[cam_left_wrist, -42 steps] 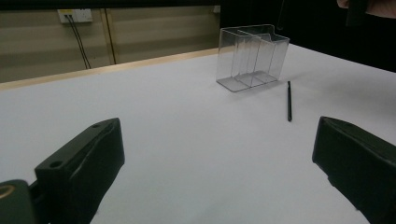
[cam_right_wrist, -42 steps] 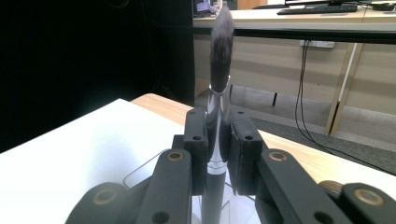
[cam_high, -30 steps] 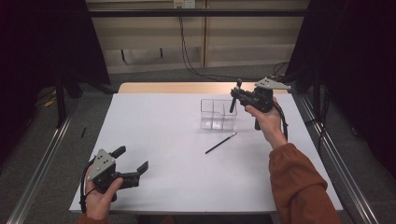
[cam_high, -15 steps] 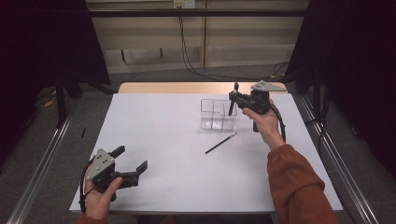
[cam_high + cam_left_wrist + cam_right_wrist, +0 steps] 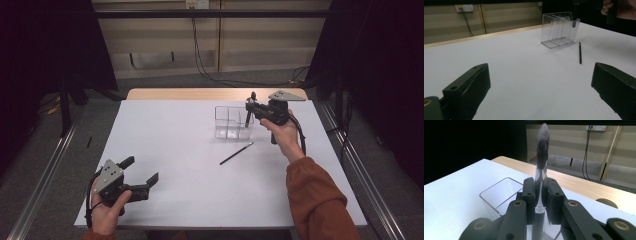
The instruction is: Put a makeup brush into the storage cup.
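Brush going into the organiser, one still loose on the table.

Nearest us, our left gripper (image 5: 142, 172) idles with jaws wide and empty on the white table (image 5: 175, 150). Next out, a thin black pencil-like brush (image 5: 236, 153) lies flat near the clear plastic three-compartment organiser (image 5: 229, 121). Farthest, our right gripper (image 5: 540, 195) clamps a black-handled makeup brush with dark bristles (image 5: 541, 157), upright, handle tip dipping into the organiser's end compartment; the other compartments look empty. Risk: the handle catches the wall or the light organiser tips if we release off-centre.
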Demonstrator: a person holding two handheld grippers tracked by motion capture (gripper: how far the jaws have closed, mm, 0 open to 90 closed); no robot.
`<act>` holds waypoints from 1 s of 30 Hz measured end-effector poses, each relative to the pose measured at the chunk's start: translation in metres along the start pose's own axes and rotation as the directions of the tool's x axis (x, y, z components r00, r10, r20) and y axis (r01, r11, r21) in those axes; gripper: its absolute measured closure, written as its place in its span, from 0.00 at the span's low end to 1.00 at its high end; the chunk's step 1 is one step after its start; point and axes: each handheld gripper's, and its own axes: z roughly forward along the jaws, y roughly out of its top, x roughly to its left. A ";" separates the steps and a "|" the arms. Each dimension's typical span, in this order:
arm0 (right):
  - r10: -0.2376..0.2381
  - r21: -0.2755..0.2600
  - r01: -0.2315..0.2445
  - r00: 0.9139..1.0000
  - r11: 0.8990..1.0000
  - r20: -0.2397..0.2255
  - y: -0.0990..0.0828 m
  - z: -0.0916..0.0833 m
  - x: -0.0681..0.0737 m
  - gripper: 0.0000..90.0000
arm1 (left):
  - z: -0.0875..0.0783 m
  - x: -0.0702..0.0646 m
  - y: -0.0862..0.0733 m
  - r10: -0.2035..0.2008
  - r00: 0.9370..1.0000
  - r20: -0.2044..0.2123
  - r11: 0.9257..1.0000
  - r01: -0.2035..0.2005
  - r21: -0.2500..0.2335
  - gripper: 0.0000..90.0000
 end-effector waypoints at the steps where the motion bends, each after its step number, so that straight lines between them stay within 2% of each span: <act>1: 0.004 -0.003 -0.004 1.000 1.000 -0.002 -0.001 0.001 0.000 0.89 | 0.001 -0.001 0.000 0.011 1.000 0.001 1.000 -0.011 0.002 0.03; 8: 0.013 0.014 -0.013 1.000 1.000 -0.004 -0.008 0.004 -0.001 0.89 | 0.000 0.002 -0.001 -0.009 1.000 -0.009 1.000 0.009 -0.005 0.03; 14: 0.014 0.023 -0.014 1.000 1.000 -0.006 -0.011 0.007 0.000 0.89 | 0.000 0.003 -0.001 -0.005 1.000 -0.006 1.000 0.005 -0.001 0.03; 20: 0.017 0.027 -0.017 1.000 0.999 -0.008 -0.015 0.009 0.000 0.89 | 0.000 0.004 -0.001 -0.022 1.000 -0.016 1.000 0.022 -0.002 0.03; 30: 0.036 0.038 -0.036 0.999 0.999 -0.010 -0.018 0.008 -0.003 0.88 | 0.000 0.005 -0.001 -0.017 1.000 -0.019 1.000 0.017 -0.004 0.03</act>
